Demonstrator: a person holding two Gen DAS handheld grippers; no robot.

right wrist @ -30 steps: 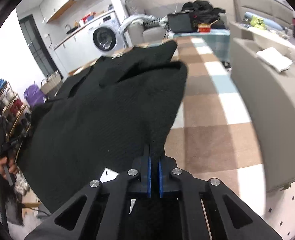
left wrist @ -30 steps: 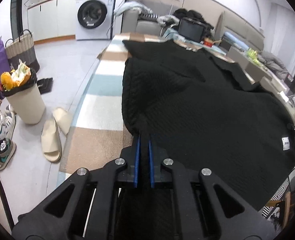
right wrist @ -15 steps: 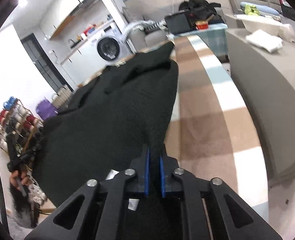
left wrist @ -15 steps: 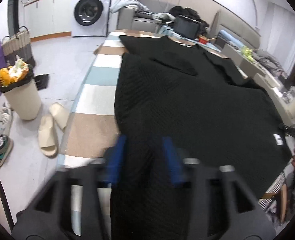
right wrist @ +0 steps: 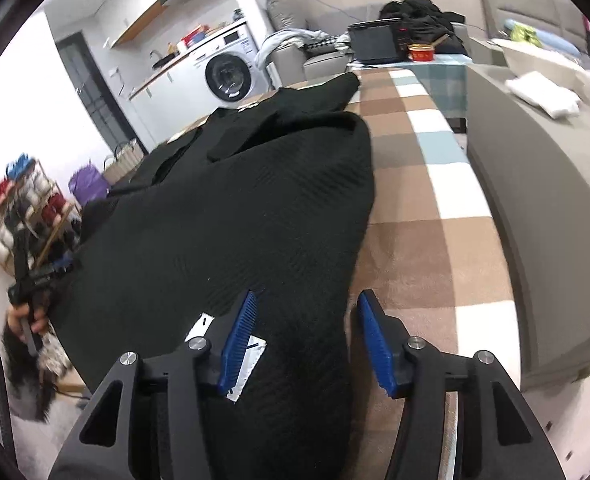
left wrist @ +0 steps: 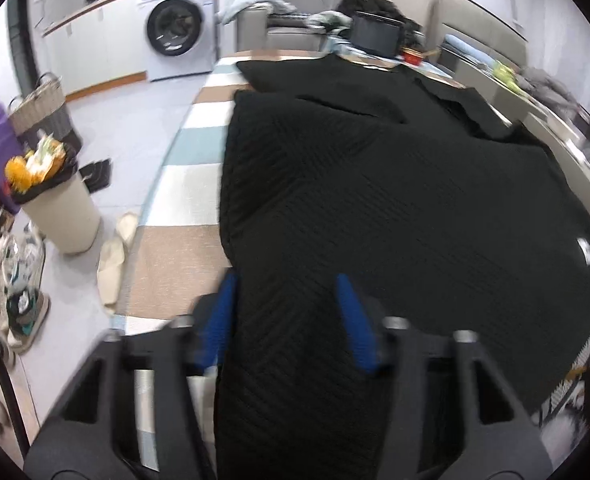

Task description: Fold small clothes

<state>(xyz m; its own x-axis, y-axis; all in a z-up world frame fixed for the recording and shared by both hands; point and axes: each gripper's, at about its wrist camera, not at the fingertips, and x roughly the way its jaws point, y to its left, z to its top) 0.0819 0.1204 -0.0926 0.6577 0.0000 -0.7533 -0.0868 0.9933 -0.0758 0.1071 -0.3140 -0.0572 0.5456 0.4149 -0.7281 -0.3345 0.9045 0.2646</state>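
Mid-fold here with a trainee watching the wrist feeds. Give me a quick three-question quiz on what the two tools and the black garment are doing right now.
1. True or false: the left tool is clamped shut on the black garment.
2. Multiple choice: in the right wrist view, the right tool has its blue pads: A) pressed together, B) spread apart with garment fabric lying between them, C) out of view.
3. Fill in: the garment lies spread on a checked ____ of brown, white and pale blue squares.

Key
1. False. Its pads stand apart, with fabric between them.
2. B
3. Cloth, or table cover.
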